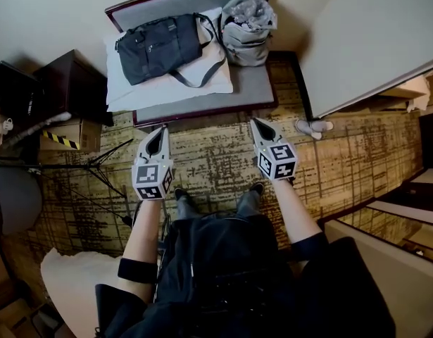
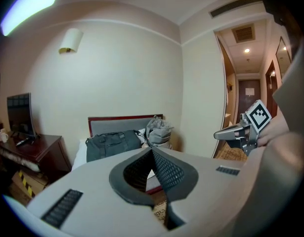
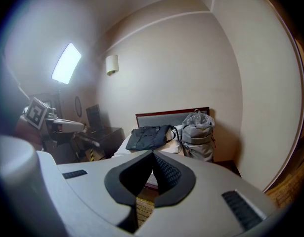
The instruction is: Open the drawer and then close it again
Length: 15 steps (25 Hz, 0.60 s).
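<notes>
With left gripper and right gripper pressed together, empty, above the carpet, opening looks unstarted; next, reach a drawer, perhaps in the far-left dark cabinet.

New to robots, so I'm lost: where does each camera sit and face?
Head view: on the person's head, looking steeply down; forearms, legs, left gripper and right gripper show.
Left gripper view: on the left gripper, facing the bed over its shut jaws; right gripper visible.
Right gripper view: likewise, jaws shut; left gripper visible.
All share dark bag, grey backpack.
</notes>
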Each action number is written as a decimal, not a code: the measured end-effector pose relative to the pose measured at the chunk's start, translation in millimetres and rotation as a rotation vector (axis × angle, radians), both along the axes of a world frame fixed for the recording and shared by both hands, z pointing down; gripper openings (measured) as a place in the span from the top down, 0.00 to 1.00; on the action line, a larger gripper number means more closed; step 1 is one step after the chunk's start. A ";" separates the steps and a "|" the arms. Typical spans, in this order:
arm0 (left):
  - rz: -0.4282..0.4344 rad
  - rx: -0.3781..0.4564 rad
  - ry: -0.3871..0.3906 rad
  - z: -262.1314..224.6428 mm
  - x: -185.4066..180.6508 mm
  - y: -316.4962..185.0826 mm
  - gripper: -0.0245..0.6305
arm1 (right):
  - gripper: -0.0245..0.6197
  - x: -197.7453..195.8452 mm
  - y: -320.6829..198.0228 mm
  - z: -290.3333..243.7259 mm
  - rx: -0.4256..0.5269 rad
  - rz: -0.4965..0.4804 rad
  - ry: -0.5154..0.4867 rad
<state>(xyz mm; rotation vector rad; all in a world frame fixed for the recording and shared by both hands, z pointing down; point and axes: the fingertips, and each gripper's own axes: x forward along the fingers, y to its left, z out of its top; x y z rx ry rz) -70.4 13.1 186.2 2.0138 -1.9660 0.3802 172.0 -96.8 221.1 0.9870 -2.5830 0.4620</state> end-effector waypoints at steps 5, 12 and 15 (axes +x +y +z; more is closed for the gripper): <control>-0.027 0.008 0.030 4.0 -7.9 7.0 0.96 | 0.96 -3.7 5.2 3.1 -0.012 -0.012 0.006; -0.031 -0.009 0.034 13.6 -32.1 21.2 0.96 | 0.96 -29.7 16.1 11.2 -0.021 -0.013 0.018; -0.015 -0.019 0.027 15.6 -49.8 31.9 0.96 | 0.96 -48.7 28.2 15.7 -0.033 -0.005 0.014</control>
